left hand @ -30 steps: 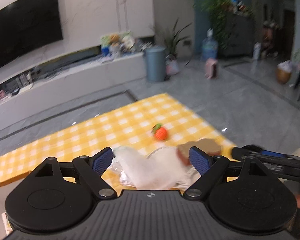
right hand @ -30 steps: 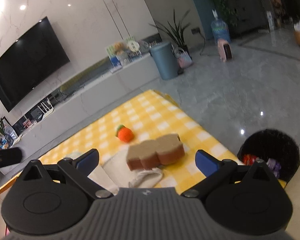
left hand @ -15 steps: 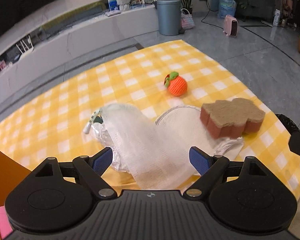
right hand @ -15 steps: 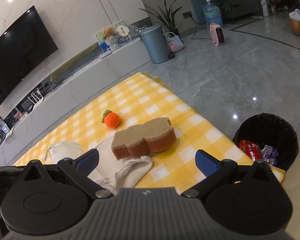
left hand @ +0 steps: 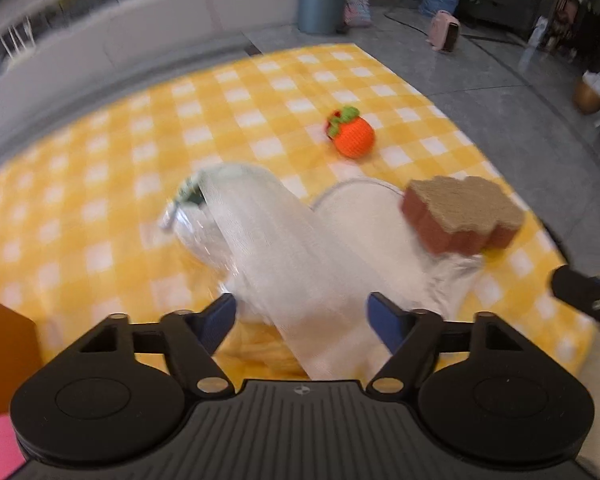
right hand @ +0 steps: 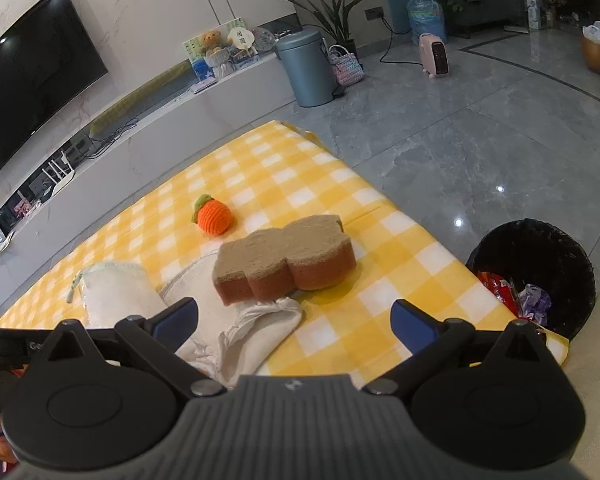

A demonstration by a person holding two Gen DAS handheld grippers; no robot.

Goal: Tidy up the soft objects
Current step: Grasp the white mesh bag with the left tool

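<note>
On the yellow-and-white checked tablecloth (left hand: 140, 128) lay every soft thing, largest first: a long white gauzy mesh bag (left hand: 284, 248), its long axis running from the far left toward the near edge, straight into the left gripper (left hand: 300, 312); a flat white cloth pouch (right hand: 244, 320) beside it; a brown lobed sponge with a tan scouring top (right hand: 284, 264) resting on that pouch; and a small orange crocheted fruit with a green leaf (right hand: 215, 216) farther off, apart from the rest; the left gripper was nearer the mesh bag, its jaws closing with the bag's near end between them, the pads not yet clearly pressing it; the right gripper (right hand: 296, 316) hung wide apart and held nothing, aimed toward the sponge.
</note>
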